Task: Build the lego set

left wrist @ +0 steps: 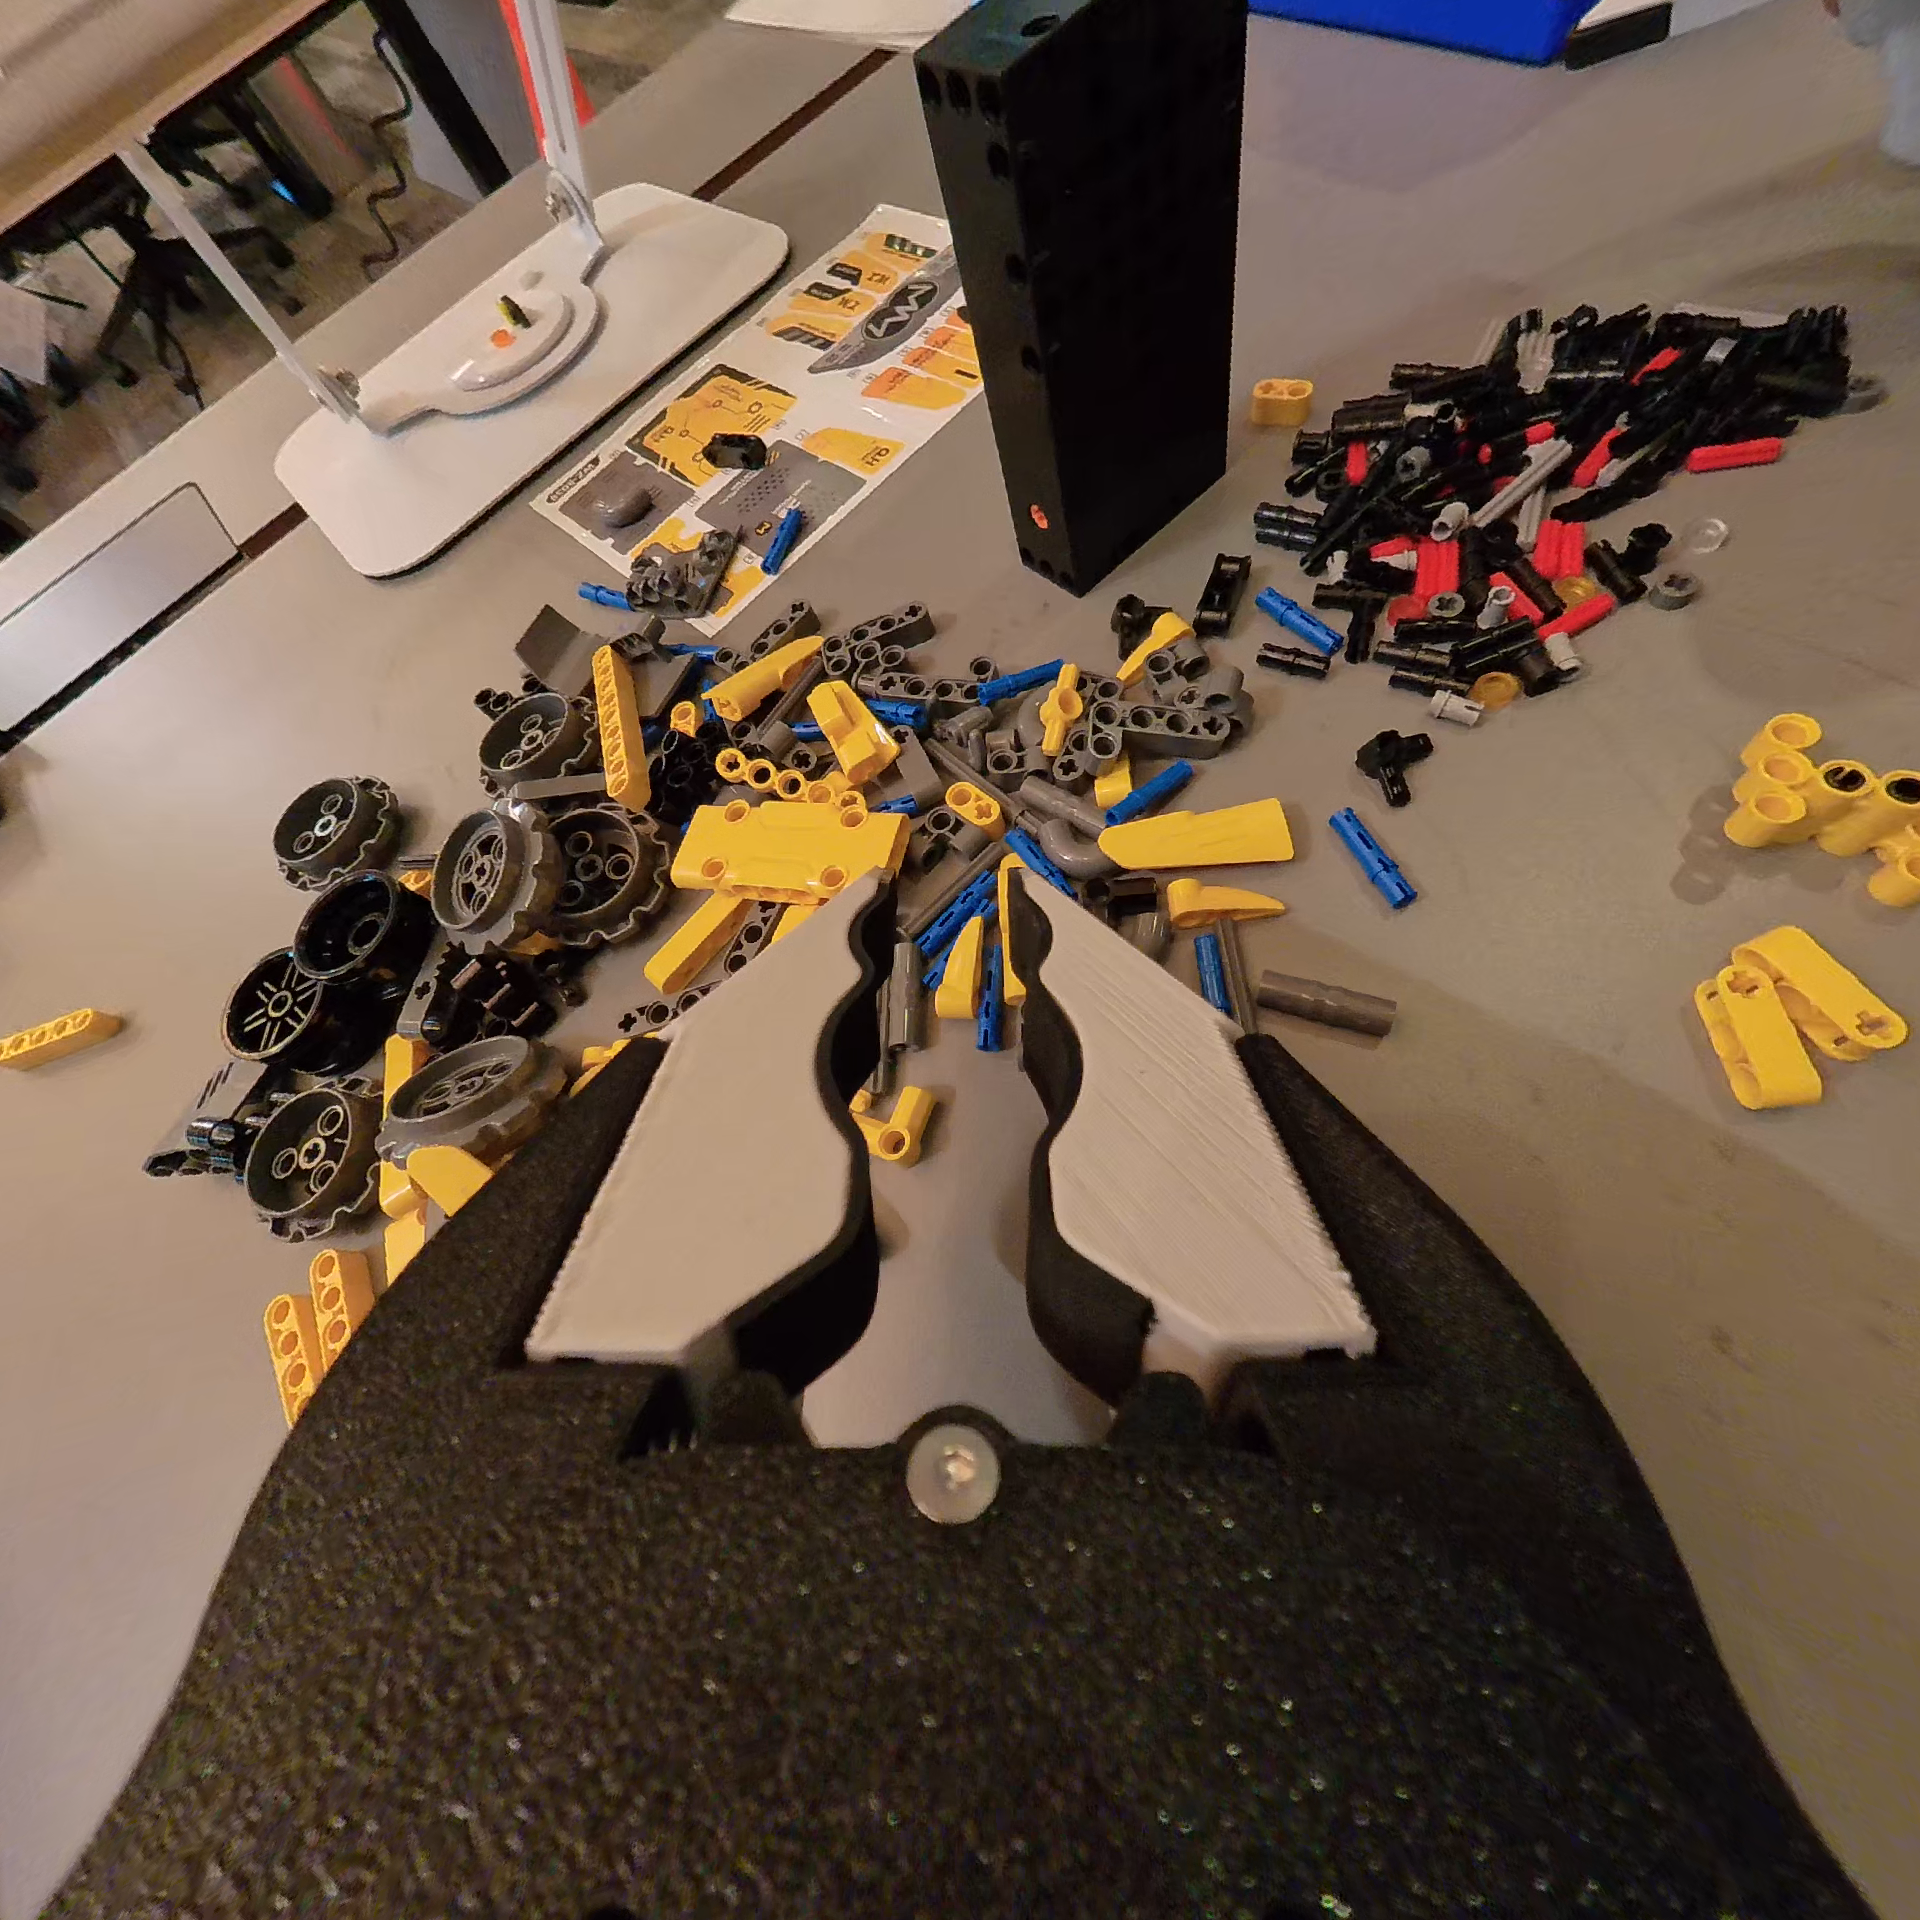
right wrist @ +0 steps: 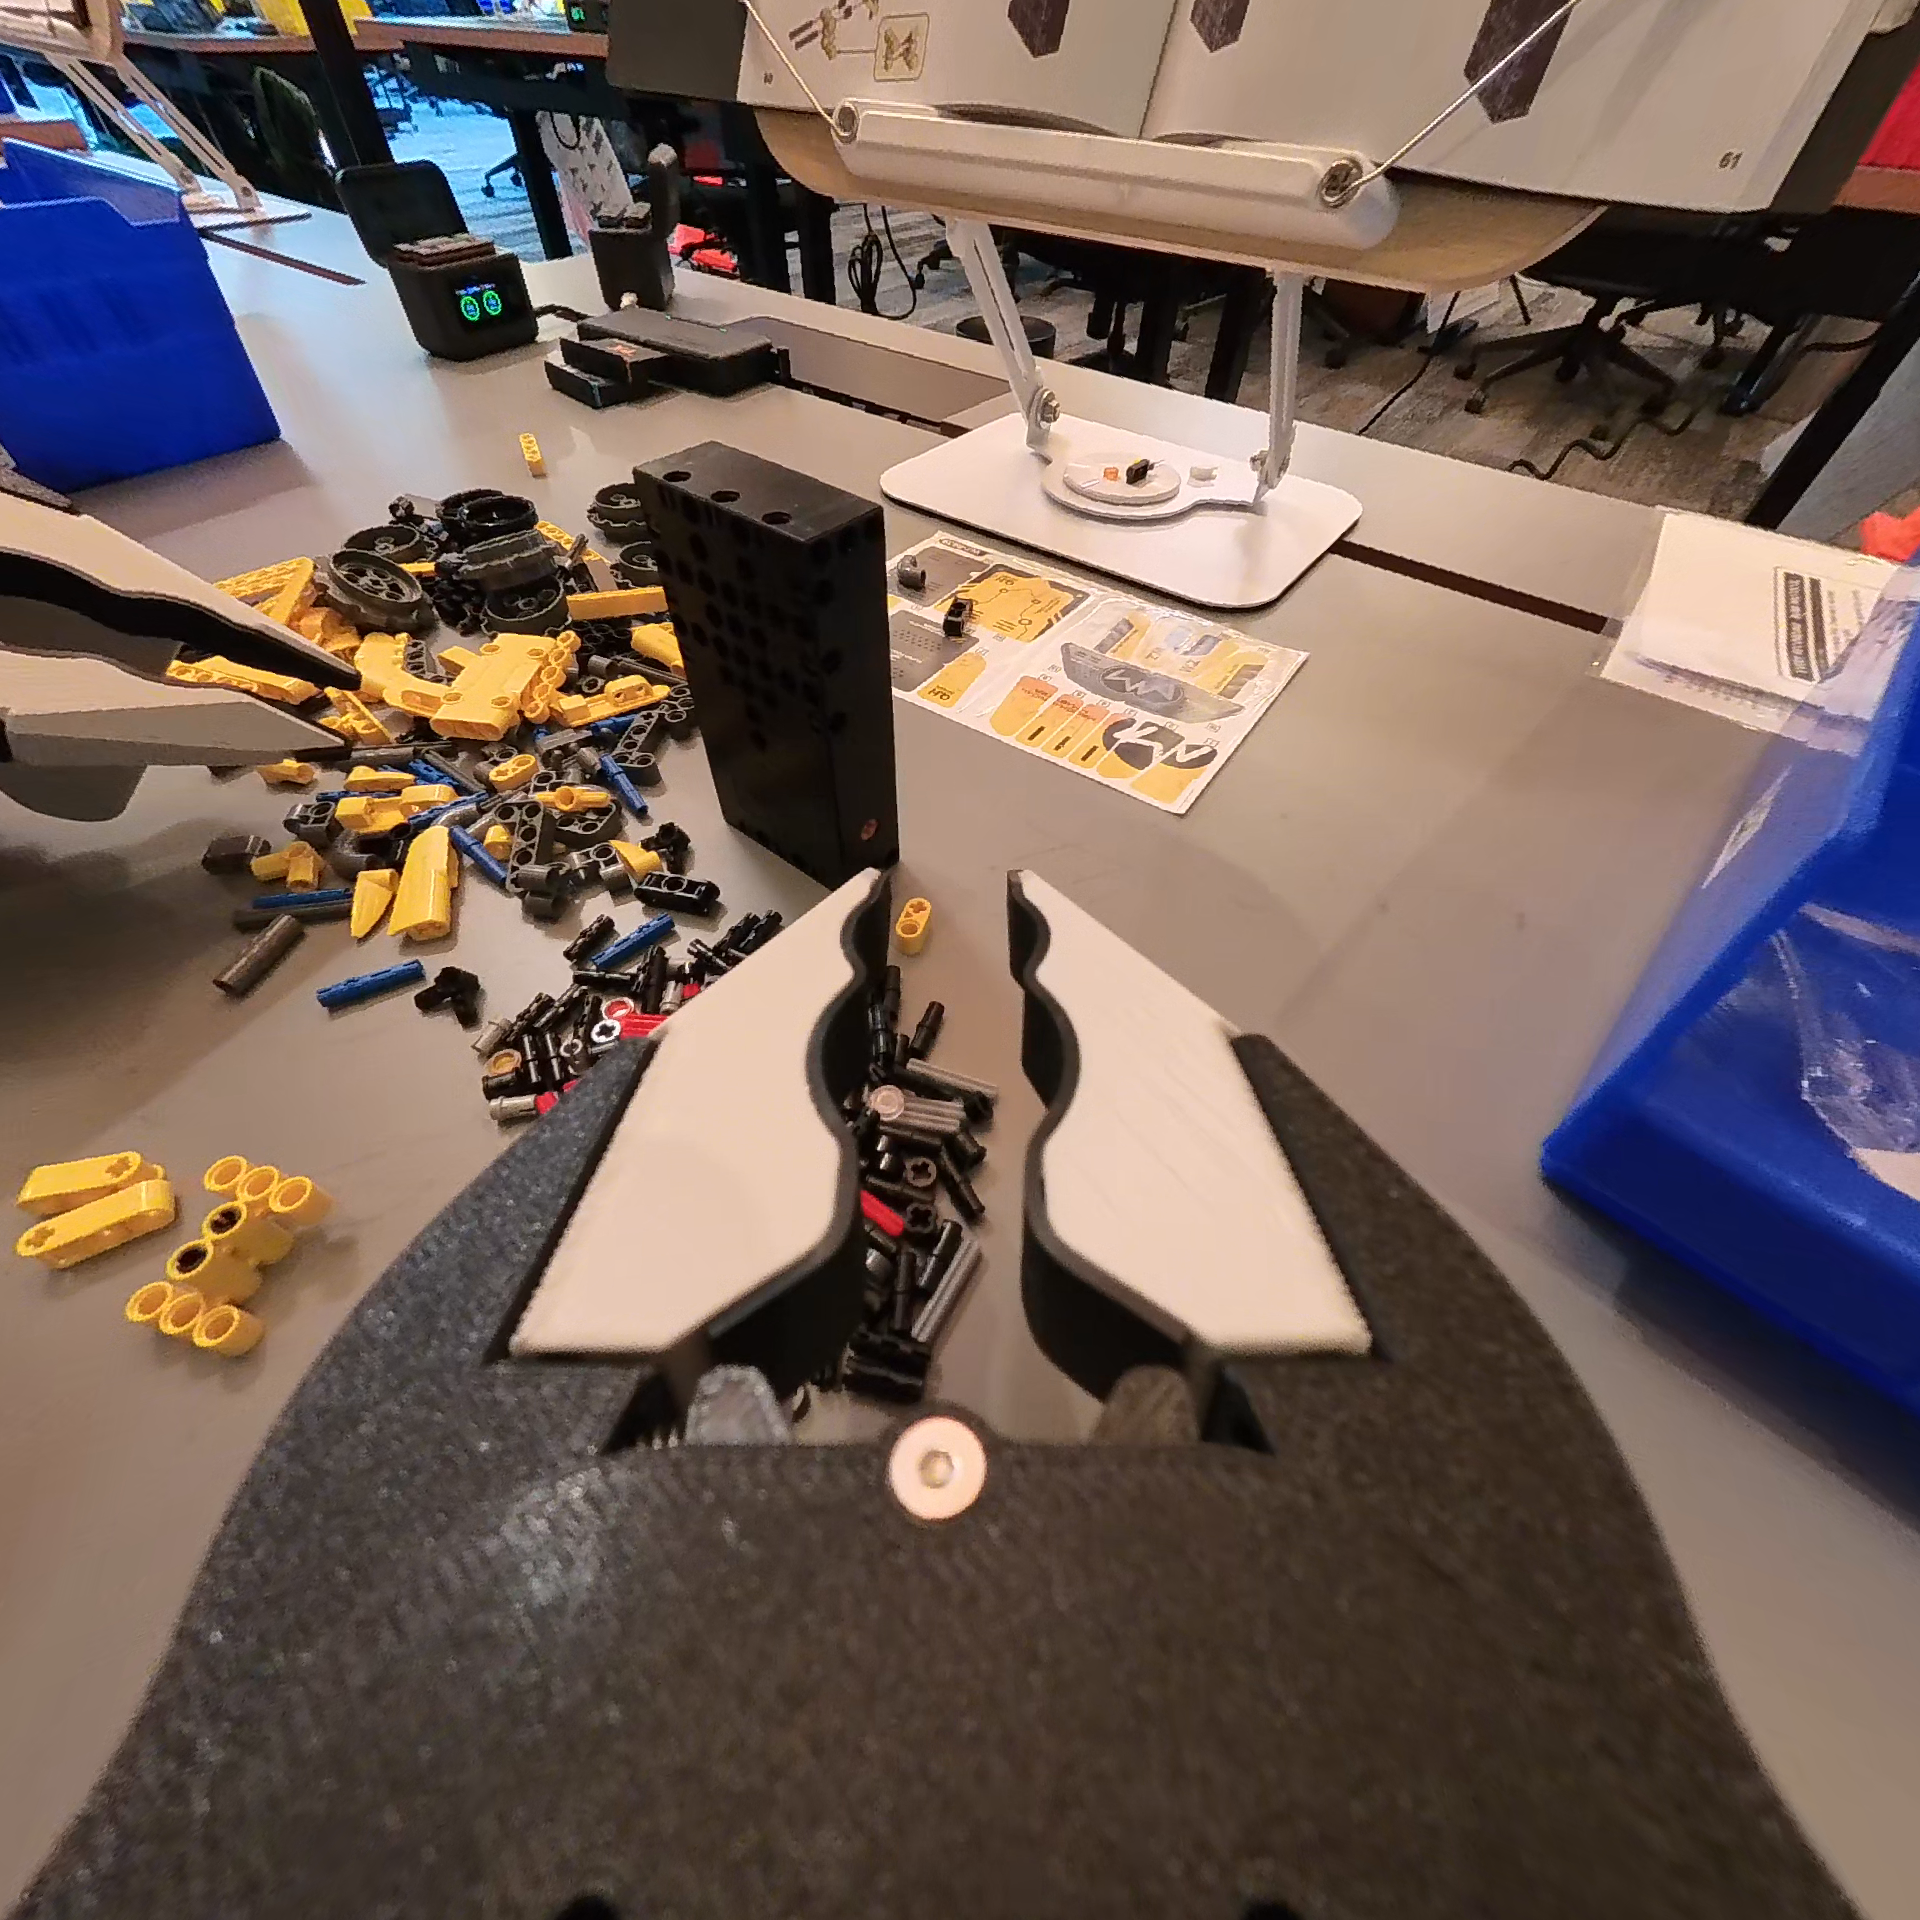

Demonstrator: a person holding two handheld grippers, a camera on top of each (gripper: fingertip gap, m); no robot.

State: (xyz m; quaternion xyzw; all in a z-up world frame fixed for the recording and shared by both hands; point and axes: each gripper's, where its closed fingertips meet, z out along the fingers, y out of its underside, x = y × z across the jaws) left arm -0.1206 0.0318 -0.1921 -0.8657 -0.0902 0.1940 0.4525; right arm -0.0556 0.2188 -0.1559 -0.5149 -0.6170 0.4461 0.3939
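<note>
My left gripper [left wrist: 951,883] is open and empty, its tips over a heap of yellow, grey and blue building pieces [left wrist: 831,790] with black wheels [left wrist: 343,925] at its left. It also shows in the right wrist view [right wrist: 332,707], at the left over the same heap [right wrist: 488,686]. My right gripper [right wrist: 948,881] is open and empty above a pile of small black, red and grey pins [right wrist: 914,1143]. A small yellow connector [right wrist: 912,925] lies just beyond its tips. A tall black block with holes [right wrist: 779,665] stands upright past them; the left wrist view [left wrist: 1091,291] shows it too.
A sticker sheet [right wrist: 1091,675] and a white book-stand base [right wrist: 1132,520] lie beyond the block. Blue bins stand at the right [right wrist: 1766,1091] and far left [right wrist: 114,332]. Yellow sub-assemblies [right wrist: 166,1236] lie at the left. Black chargers [right wrist: 468,301] sit at the back.
</note>
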